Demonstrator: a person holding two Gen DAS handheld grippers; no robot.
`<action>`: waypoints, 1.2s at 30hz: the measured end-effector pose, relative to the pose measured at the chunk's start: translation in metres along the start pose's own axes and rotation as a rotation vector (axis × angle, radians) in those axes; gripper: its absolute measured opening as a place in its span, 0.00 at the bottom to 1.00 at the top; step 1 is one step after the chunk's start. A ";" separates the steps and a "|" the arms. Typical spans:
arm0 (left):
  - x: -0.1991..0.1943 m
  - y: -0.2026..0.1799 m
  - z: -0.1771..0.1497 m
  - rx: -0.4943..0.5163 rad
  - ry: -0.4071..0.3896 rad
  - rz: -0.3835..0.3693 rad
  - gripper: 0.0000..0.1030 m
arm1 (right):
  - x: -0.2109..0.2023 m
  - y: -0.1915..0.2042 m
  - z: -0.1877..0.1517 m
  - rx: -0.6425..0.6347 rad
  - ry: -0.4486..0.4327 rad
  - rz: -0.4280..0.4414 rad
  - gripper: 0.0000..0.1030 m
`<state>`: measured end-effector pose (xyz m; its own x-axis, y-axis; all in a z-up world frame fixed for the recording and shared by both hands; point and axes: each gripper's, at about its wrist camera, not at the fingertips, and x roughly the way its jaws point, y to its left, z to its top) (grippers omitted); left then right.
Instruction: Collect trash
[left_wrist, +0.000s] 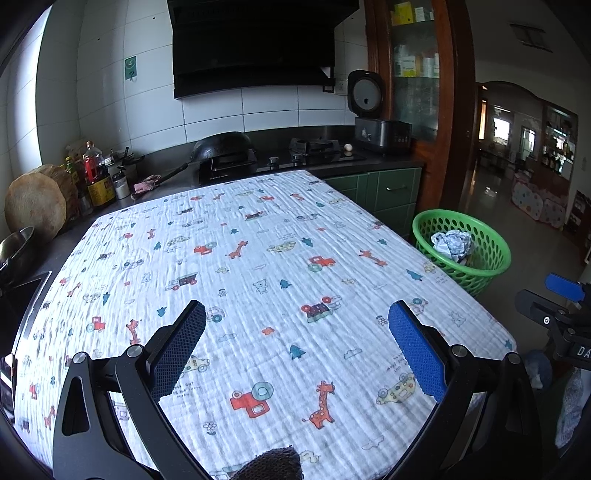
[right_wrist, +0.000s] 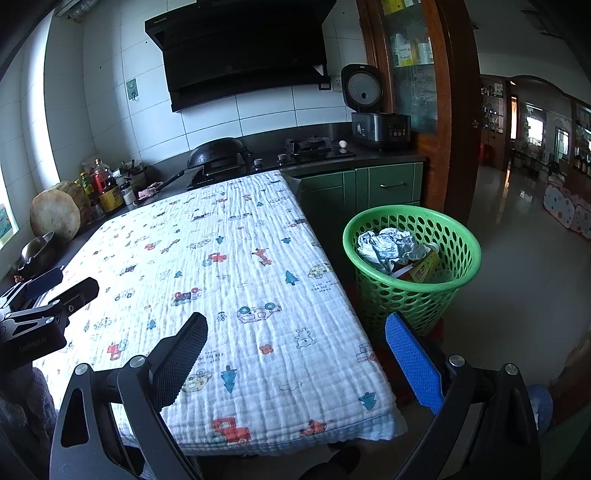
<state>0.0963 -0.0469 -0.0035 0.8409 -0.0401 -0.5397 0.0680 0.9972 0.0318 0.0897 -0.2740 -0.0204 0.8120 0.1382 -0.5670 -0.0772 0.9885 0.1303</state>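
A green perforated basket (right_wrist: 458, 236) (left_wrist: 491, 240) stands on the floor by the table's right side. Crumpled silver-white paper (right_wrist: 388, 245) (left_wrist: 452, 242) and a yellow-red carton (right_wrist: 421, 271) lie inside it. My left gripper (left_wrist: 297, 317) hovers open over the white cartoon-print cloth (left_wrist: 258, 266) on the table, nothing between its fingers. My right gripper (right_wrist: 297, 326) is open too, above the cloth's (right_wrist: 240, 295) near right corner, its blue finger (right_wrist: 413, 362) in front of the basket. No loose trash shows on the cloth. Each gripper appears at the edge of the other's view.
Behind the table runs a dark counter with a wok (left_wrist: 221, 146), a gas hob (left_wrist: 314, 146), a rice cooker (left_wrist: 380, 129), bottles (left_wrist: 96, 177) and a round wooden block (left_wrist: 35, 206). Green cabinets (right_wrist: 384, 184) stand behind the basket. An open tiled floor (right_wrist: 517, 258) lies to the right.
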 end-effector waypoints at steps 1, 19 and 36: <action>0.000 0.000 0.000 -0.001 0.001 0.001 0.95 | 0.000 0.000 0.000 0.000 0.000 -0.002 0.91; 0.000 0.003 -0.001 -0.008 0.002 0.007 0.95 | -0.001 -0.002 -0.002 0.005 0.000 -0.001 0.91; 0.000 0.003 -0.001 -0.011 0.003 0.007 0.95 | -0.002 -0.002 -0.003 0.008 0.001 0.002 0.91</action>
<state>0.0959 -0.0435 -0.0038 0.8398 -0.0329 -0.5419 0.0564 0.9981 0.0268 0.0865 -0.2759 -0.0217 0.8112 0.1403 -0.5676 -0.0742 0.9876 0.1381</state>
